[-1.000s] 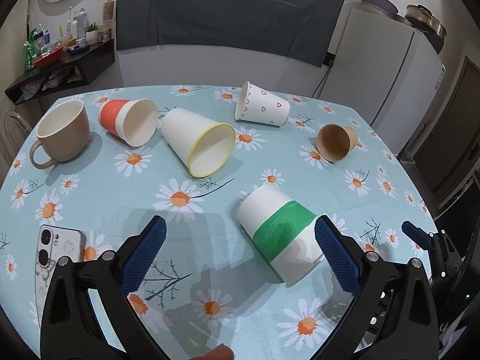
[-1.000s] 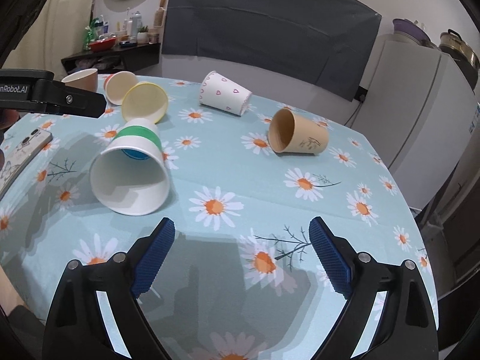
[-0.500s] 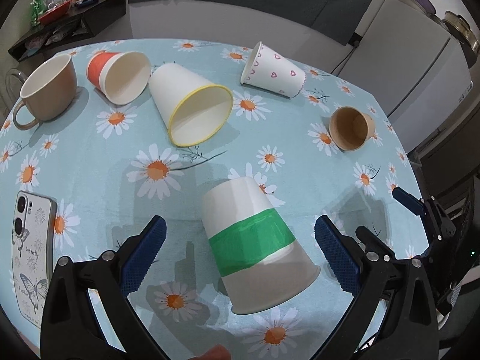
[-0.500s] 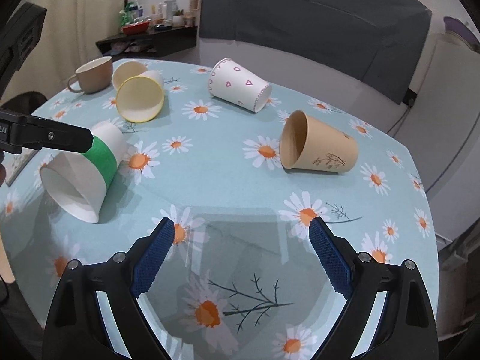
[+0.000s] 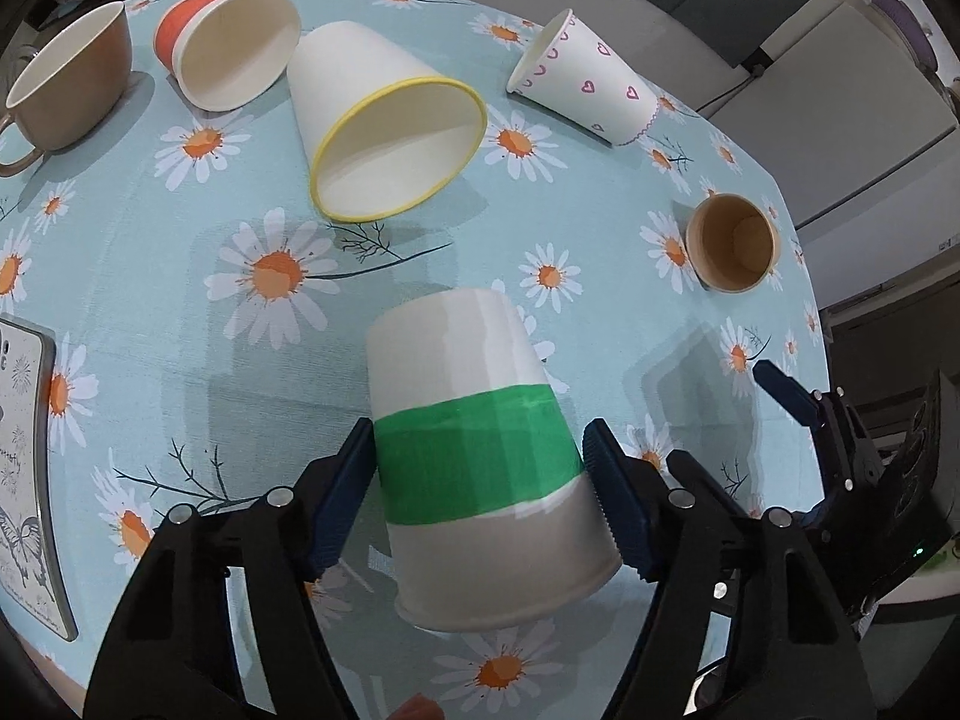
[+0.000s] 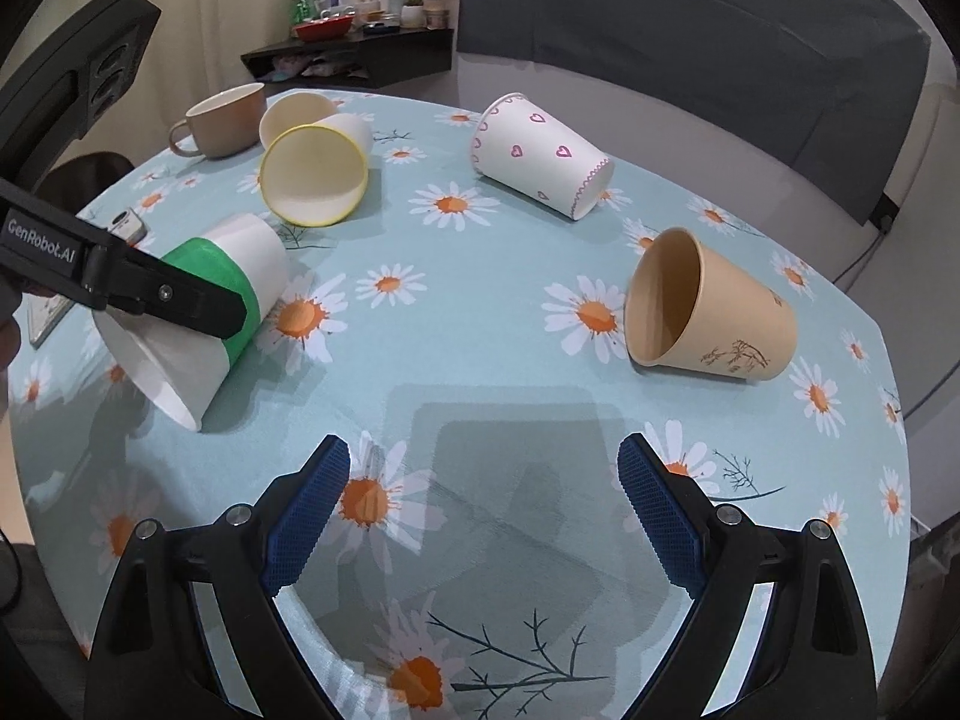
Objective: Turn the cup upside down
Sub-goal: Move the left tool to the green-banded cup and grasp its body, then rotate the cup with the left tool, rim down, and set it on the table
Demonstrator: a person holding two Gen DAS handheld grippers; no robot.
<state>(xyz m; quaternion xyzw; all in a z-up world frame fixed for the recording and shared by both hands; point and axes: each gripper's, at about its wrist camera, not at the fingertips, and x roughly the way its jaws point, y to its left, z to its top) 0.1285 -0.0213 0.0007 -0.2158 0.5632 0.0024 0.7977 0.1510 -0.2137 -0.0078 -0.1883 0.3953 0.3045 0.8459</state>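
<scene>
A white paper cup with a green band lies on its side on the daisy tablecloth, mouth toward me. My left gripper has closed in on it, both blue pads against the cup's sides at the green band. In the right wrist view the same cup lies at the left with the left gripper's finger across it. My right gripper is open and empty above bare cloth near the table's front.
Other cups lie on their sides: a yellow-rimmed one, an orange-banded one, a heart-print one, a brown one. A brown mug stands at the far left. A phone lies at the left edge.
My left gripper has moved forward over the green-banded cup and its jaws have closed from wide open onto the cup's sides. The right gripper has stayed open, shifting slightly.
</scene>
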